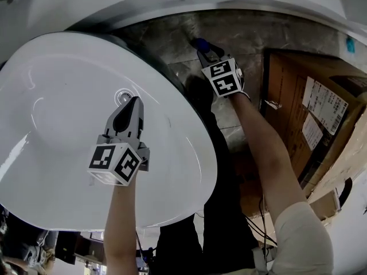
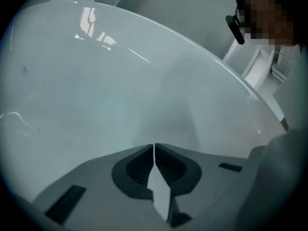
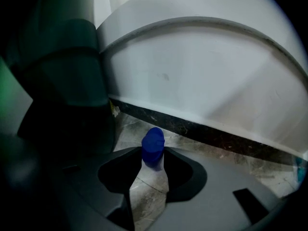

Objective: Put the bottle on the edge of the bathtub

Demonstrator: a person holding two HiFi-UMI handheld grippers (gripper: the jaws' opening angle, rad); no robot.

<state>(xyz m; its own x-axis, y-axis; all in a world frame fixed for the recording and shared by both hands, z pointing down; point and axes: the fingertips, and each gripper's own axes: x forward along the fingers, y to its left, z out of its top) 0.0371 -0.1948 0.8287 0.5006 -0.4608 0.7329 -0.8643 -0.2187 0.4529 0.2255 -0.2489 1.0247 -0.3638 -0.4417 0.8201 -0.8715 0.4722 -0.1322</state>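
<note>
The right tool (image 3: 154, 154) pinches the bottle (image 3: 153, 143) by its rounded matte-blue cap, low over the veined grey stone floor (image 3: 226, 150) beside the glossy white bathtub (image 1: 51, 96). The left tool (image 2: 154, 147), ribbed pads together and empty, hangs over the tub's smooth basin.

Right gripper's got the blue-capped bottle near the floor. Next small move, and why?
Probably lift the right gripper straight up. Its jaws are closed on the blue-capped bottle, low over the marble floor beside the bathtub, whose rim looks higher. The left gripper is shut and empty over the tub, so it looks out of the way.
</note>
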